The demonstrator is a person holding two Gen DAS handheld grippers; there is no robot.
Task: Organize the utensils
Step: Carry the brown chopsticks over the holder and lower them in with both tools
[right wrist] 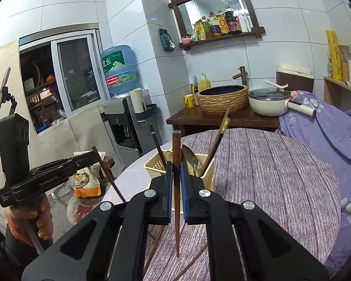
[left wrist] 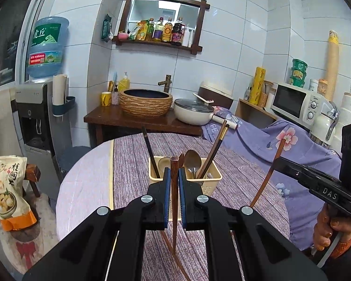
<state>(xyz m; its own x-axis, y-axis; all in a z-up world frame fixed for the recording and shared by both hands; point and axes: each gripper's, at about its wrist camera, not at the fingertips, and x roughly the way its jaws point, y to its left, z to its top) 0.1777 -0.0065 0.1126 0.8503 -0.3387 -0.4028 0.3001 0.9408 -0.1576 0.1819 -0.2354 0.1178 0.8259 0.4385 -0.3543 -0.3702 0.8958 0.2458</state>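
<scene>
Even indoor light, fisheye-warped edges

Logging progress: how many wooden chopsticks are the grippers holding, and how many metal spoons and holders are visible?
Held wooden chopsticks: 2, one each in left gripper and right gripper
Metal spoon: 1
Beige holder: 1
Total: 4

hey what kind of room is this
Most likely a home kitchen or dining corner: a basin sink with a faucet, a microwave, a lidded pot, and condiment bottles on a wall shelf.
</scene>
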